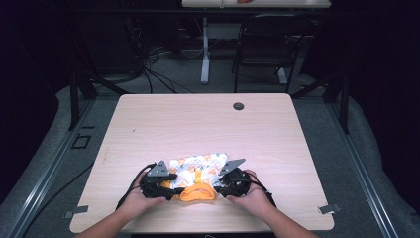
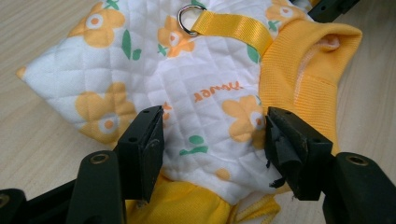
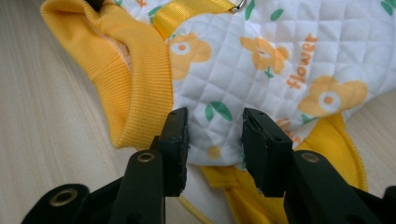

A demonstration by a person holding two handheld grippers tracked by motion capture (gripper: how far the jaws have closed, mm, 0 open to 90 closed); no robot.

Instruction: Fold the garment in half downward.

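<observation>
1. High view: the white quilted pet garment with orange flowers and yellow ribbed trim lies flat on the pale wooden counter, near its front edge.
2. Left hand-held gripper: jaws spread, straddling the quilted edge, not pinching.
3. Right hand-held gripper: jaws likewise spread over the opposite edge.
4. Risk: closing may catch one layer only, so the fabric bunches or slips.
5. Surroundings: yellow webbing strap with metal ring lies between; nothing blocks access.
</observation>
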